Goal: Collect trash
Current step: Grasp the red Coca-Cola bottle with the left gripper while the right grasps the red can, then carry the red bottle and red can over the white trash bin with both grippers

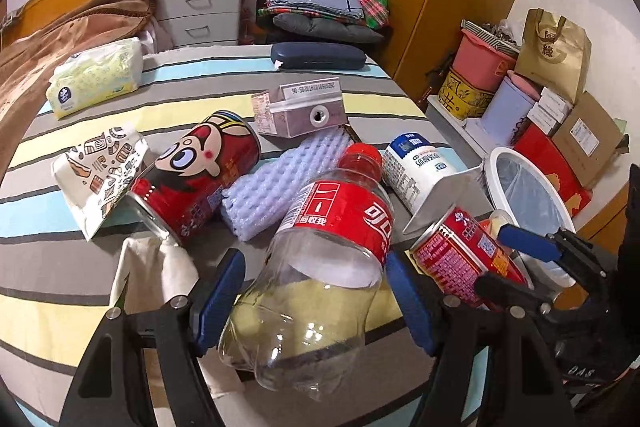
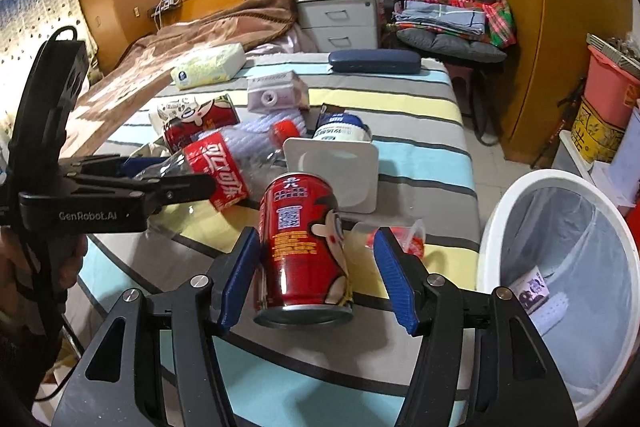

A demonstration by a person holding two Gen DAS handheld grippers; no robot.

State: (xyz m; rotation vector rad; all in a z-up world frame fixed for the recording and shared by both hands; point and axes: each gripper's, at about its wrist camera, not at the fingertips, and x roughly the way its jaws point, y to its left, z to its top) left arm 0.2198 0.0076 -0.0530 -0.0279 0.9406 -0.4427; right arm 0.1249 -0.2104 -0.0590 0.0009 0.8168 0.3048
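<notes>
A bed point(image 1: 60, 287) with a sheet striped grey, yellow and pale blue carries the litter. Take the clear cola bottle point(image 1: 320, 267) as the mark: a red cartoon can point(image 1: 200, 179) lies to its left, a printed paper bag point(image 1: 96, 171) further left, a lilac foam sleeve point(image 1: 280, 179) between can and bottle. Behind it lie a small pink carton point(image 1: 300, 111), a white milk bottle point(image 1: 420, 167), a tissue pack point(image 1: 96, 79) and a dark blue case point(image 1: 316, 55). A second red can point(image 2: 304, 251) stands to its right
</notes>
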